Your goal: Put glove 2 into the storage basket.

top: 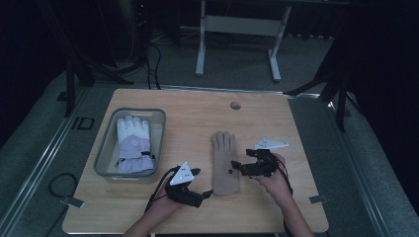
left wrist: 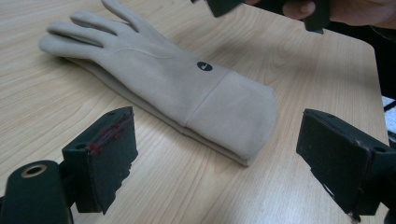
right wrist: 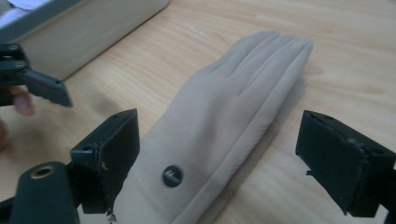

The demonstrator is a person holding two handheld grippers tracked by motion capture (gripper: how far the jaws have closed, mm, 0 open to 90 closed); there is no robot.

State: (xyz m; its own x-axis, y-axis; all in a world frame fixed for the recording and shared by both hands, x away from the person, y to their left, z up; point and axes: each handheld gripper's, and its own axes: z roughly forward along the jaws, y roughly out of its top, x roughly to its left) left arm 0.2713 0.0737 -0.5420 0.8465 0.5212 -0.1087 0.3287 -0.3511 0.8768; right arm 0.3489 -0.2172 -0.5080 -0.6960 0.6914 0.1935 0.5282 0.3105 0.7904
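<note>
Beige glove [top: 225, 163]: lies flat on the wooden desk [top: 197, 113], fingers pointing away from the person, cuff toward the near edge. A small dark round badge sits on its back, near the cuff. Nothing holds it.

Left tongs [top: 207, 193]: released. They sit low on the desk near the person, just beside the glove's cuff, on its left. In the left gripper view the two black jaws stand wide apart with bare desk between them and the cuff [left wrist: 233, 116] lying just ahead; neither pad touches the fabric.

Right tongs [top: 236, 165]: released. They come in from the glove's right side, over its wrist part. In the right gripper view the jaws stand wide, one on each side of the glove [right wrist: 224, 121], with the badge between them; the pads do not press on it.

Left hand [top: 163, 205]: enters from the bottom edge of the high view, wrapped around the left tongs' body.

Right hand [top: 274, 180]: enters from the bottom right, gripping the right tongs.

Grey bin [top: 106, 153]: stands on the left part of the desk, well apart from the beige glove.

White glove [top: 133, 143]: lies inside the bin, pale with a lilac lower part, fingers pointing away from the person.
</note>
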